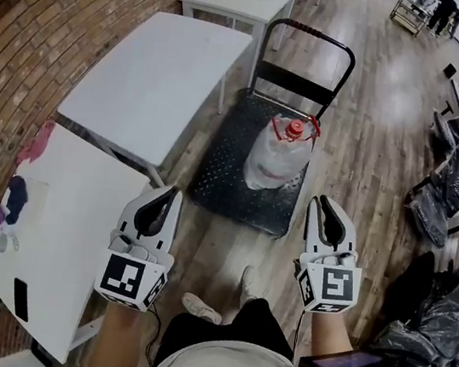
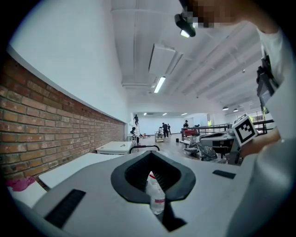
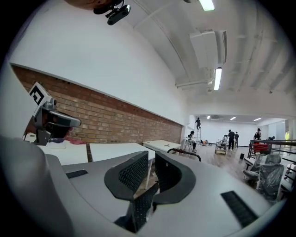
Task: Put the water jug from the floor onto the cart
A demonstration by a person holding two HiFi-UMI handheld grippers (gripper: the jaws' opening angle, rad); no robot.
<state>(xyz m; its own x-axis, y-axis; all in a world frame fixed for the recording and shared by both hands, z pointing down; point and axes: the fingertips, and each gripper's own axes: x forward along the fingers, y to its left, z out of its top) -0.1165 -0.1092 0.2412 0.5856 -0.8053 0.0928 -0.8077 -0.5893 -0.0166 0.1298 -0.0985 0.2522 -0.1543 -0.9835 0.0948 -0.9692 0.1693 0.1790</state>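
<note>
Left gripper [image 1: 175,191] jaws meet, right gripper [image 1: 321,202] jaws stand barely apart — both empty; water jug [image 1: 277,153] already stands on cart [image 1: 221,173], so only backing away seems left.

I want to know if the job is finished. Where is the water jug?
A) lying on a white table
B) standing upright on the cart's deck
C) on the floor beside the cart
B: the water jug stands upright, red cap on top, on the dark deck of the cart, in front of its handle.
</note>
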